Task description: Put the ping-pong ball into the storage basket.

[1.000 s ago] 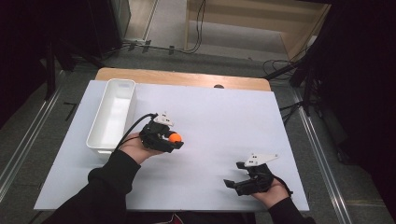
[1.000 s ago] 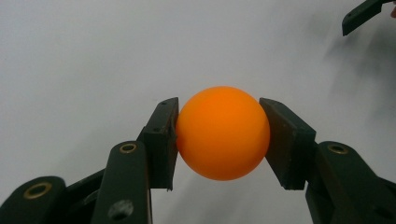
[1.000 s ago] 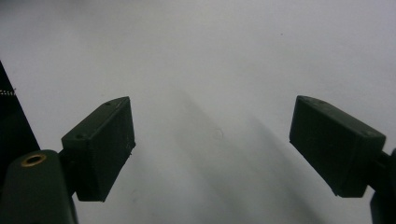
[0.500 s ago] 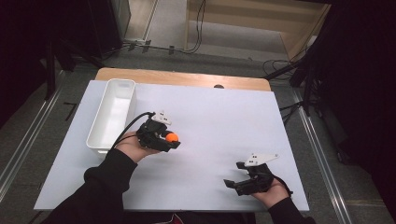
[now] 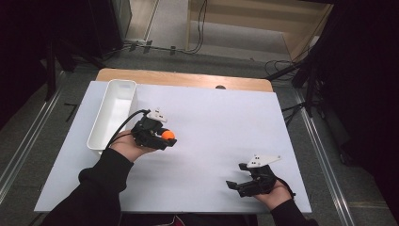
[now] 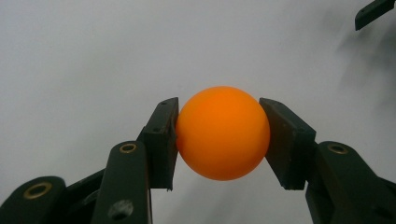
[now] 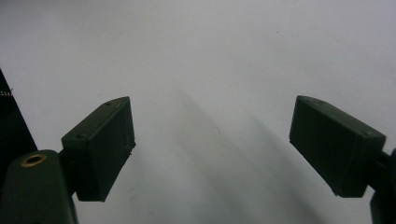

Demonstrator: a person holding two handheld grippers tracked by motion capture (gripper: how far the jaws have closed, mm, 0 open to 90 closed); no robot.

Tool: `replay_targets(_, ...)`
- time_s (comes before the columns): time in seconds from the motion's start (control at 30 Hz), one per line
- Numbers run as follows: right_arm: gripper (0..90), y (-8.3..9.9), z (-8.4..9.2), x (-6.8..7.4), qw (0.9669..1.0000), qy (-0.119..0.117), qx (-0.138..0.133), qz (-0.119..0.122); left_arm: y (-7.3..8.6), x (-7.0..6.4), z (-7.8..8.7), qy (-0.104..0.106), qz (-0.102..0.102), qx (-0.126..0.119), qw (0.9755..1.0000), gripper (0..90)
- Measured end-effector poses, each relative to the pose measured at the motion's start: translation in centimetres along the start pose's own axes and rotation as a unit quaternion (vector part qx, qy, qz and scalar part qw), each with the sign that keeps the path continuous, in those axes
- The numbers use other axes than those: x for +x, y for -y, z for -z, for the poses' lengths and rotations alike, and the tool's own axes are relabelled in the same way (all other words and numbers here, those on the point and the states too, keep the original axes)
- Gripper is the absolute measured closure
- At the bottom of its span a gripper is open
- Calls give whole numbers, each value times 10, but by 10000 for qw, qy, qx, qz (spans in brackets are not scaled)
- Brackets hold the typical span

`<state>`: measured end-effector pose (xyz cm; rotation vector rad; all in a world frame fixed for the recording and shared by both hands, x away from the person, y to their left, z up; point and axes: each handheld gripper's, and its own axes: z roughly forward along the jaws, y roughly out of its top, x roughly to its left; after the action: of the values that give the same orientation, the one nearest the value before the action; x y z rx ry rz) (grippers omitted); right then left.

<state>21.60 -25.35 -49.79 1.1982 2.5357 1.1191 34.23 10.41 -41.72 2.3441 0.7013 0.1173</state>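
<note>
- The left gripper [image 5: 162, 140] has its two black jaws pressed against either side of a small, smooth orange ball [image 6: 223, 132]; the left gripper view shows both pads touching it, so the ball is held, not merely framed.
- Landmark: the long white rectangular plastic tray [image 5: 100, 133] near the table's left edge. The ball [image 5: 168, 134] hangs just to the right of the tray's near end, close to its right wall but outside it.
- The tray's long axis runs away from the person, toward the far edge of the table, so the opening lies to the left of the ball and stretches back from there.
- The left hand [image 5: 126, 147] comes in from the tray's near corner, the gripper lying roughly level and pointing right, away from the tray. Judging by this, putting the ball in would call for a short carry to the left, over the right wall.
- The right gripper [image 5: 241, 185] is well apart from the tray, at the near right of the white table top [image 5: 221, 122]; its jaws stand wide with nothing between them, over bare surface.
- The left hand is clearly the nearer to the tray.
</note>
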Motion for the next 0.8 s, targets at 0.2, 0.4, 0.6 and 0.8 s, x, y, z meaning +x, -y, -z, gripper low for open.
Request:
replay_targets(0.2,129,0,0,0,10000,19,7,-10,1,5,5,-5,83,4,10000,504)
replay_targets(0.4,129,0,0,0,10000,6,-4,-11,2,7,7,24,145,33,9999,504)
replay_targets(0.6,129,0,0,2,10000,-25,6,-14,3,12,13,-6,214,-1,9998,504)
replay_targets(0.8,129,0,0,1,10000,16,-9,-13,4,17,20,-55,322,-45,9995,504)
